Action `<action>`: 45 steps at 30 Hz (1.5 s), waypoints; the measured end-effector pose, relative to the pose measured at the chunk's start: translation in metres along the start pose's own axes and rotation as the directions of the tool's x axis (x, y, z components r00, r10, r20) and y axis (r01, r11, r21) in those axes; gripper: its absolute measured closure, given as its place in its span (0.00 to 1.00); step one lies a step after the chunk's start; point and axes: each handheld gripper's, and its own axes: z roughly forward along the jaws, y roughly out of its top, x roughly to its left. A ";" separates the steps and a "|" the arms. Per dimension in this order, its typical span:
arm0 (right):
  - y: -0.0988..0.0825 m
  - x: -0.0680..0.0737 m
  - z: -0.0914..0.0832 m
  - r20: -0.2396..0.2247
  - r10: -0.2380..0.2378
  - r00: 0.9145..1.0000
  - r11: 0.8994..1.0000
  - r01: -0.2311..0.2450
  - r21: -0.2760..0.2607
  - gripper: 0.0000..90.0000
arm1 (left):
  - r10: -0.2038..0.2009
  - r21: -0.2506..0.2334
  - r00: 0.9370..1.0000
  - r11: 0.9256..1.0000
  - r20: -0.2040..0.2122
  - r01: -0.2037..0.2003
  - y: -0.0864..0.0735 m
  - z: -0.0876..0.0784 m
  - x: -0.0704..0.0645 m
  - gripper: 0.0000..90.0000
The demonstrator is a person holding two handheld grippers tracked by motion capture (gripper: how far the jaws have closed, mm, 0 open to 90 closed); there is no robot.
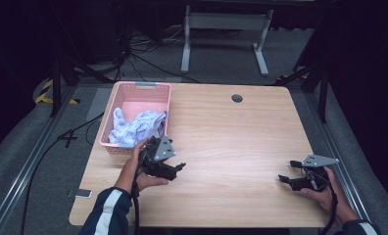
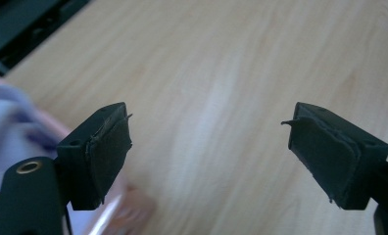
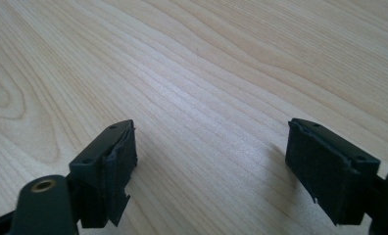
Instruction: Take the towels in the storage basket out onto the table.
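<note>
At a pale wooden desk (image 1: pixel 221 132), your left gripper (image 1: pixel 175 169) hangs just off the near corner of a pink basket (image 1: pixel 133 93), its fingers (image 2: pixel 101 152) spread wide with nothing between them. The basket stands at the desk's far left corner and holds the work of the moment: a crumpled pale-blue cloth (image 1: pixel 135 127), heaped against the basket's near wall and reaching up to its rim at the right. In the left gripper view a blurred fold of that cloth and a strip of pink rim sit at the lower left, just beside the left-hand finger but not touching it; bare wood fills the gap ahead.

Your right gripper (image 1: pixel 287 171) rests low over the near right part of the desk, well apart from basket and cloth. Its fingers (image 3: pixel 111 166) are likewise parted and empty, with only wood grain between them.

By the look of things, the cloth is stowed and the depositing step is over, with both tools free. If that reading holds, your next move calls for little: carry the left gripper clear of the basket rim without snagging the fold that rides high on the right side. If the cloth is instead to come out, you would need to turn the left fingers back over the heap and pinch a raised fold.
</note>
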 end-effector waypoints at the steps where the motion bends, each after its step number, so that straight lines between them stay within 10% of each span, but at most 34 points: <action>1: 0.000 0.000 0.000 0.000 0.000 1.000 1.000 0.000 0.000 0.21 | -0.012 -0.012 1.000 1.000 -0.019 0.012 0.000 -0.006 0.006 0.18; 3: 0.000 0.000 0.000 -0.002 0.000 1.000 1.000 0.000 0.003 0.21 | -0.038 -0.041 0.998 0.999 -0.043 0.036 -0.001 -0.018 0.017 0.18; 10: 0.000 0.000 -0.001 -0.003 0.000 1.000 1.000 0.000 0.002 0.21 | -0.066 0.080 0.992 0.994 -0.107 0.075 -0.009 -0.017 0.062 0.18; 13: 0.000 0.000 -0.001 -0.003 0.000 1.000 1.000 0.000 0.003 0.21 | -0.080 0.171 0.991 0.980 -0.108 0.098 -0.013 -0.002 0.077 0.18; 14: 0.000 0.000 -0.001 -0.003 0.000 1.000 1.000 0.000 0.003 0.21 | -0.061 0.250 0.991 0.964 -0.118 0.089 -0.014 0.005 0.085 0.18; 24: 0.000 0.000 -0.001 -0.003 -0.001 1.000 1.000 0.001 0.003 0.21 | -0.112 0.369 0.987 0.918 -0.112 0.146 -0.026 0.038 0.119 0.16; 28: 0.000 0.000 -0.001 -0.004 -0.001 1.000 1.000 0.001 0.003 0.21 | -0.145 0.437 0.985 0.883 -0.094 0.172 -0.027 0.055 0.134 0.02; 31: 0.000 0.000 -0.001 -0.004 -0.001 1.000 1.000 0.001 0.003 0.21 | -0.140 0.532 0.988 0.833 -0.065 0.153 -0.032 0.074 0.140 0.00; 32: 0.000 0.000 -0.001 -0.004 -0.001 1.000 1.000 0.001 0.003 0.21 | -0.140 0.532 0.988 0.833 -0.065 0.153 -0.032 0.074 0.140 0.00; 33: 0.000 0.000 -0.001 -0.004 -0.001 1.000 1.000 0.001 0.003 0.21 | -0.139 0.580 0.989 0.802 -0.051 0.142 -0.032 0.081 0.142 0.00; 35: 0.000 0.000 -0.001 -0.003 -0.001 1.000 1.000 0.001 0.003 0.21 | -0.103 0.633 0.993 0.766 -0.051 0.112 -0.030 0.094 0.141 0.00; 38: 0.000 0.000 -0.001 -0.003 0.001 1.000 1.000 -0.001 0.002 0.21 | -0.143 0.646 0.989 0.750 -0.049 0.140 -0.032 0.106 0.146 0.00; 41: 0.000 0.000 -0.001 -0.004 0.003 1.000 1.000 -0.003 0.002 0.21 | -0.262 0.604 0.964 0.762 -0.041 0.232 -0.043 0.107 0.156 0.00; 45: -0.001 0.000 -0.001 -0.004 0.003 1.000 1.000 -0.003 -0.002 0.21 | -0.291 0.587 0.956 0.770 -0.027 0.251 -0.045 0.107 0.157 0.05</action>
